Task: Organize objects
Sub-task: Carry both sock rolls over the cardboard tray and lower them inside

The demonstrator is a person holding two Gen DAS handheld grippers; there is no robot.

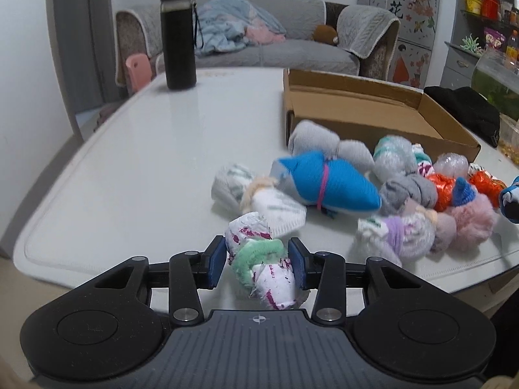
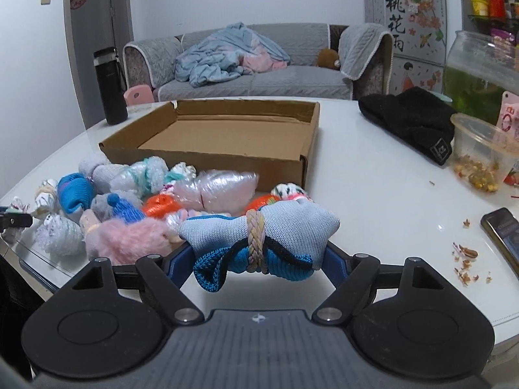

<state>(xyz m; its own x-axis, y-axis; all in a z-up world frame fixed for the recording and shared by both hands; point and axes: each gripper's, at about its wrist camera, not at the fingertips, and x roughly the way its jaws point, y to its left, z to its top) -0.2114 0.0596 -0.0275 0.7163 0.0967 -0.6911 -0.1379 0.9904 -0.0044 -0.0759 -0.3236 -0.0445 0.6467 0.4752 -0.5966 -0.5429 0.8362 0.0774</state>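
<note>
My left gripper (image 1: 258, 264) is shut on a white sock bundle with purple marks (image 1: 259, 259), tied with a green band, at the table's near edge. My right gripper (image 2: 256, 259) is shut on a grey and blue sock bundle (image 2: 259, 230) bound by a braided tan band; its pads are hidden behind the fabric. Between them lies a heap of several tied sock bundles (image 2: 129, 201), among them a blue one with a pink band (image 1: 324, 184) and a fluffy pink one (image 2: 129, 238). Behind the heap stands an open, shallow cardboard box (image 2: 227, 159), with nothing inside it.
A black bottle (image 1: 178, 40) stands at the far left of the white table (image 1: 146, 162). To the right lie a black knit hat (image 2: 412, 120), a plastic bowl of snacks (image 2: 480, 159), a phone (image 2: 502, 233), shell crumbs (image 2: 467, 259) and a glass fish bowl (image 2: 480, 68). A sofa stands beyond.
</note>
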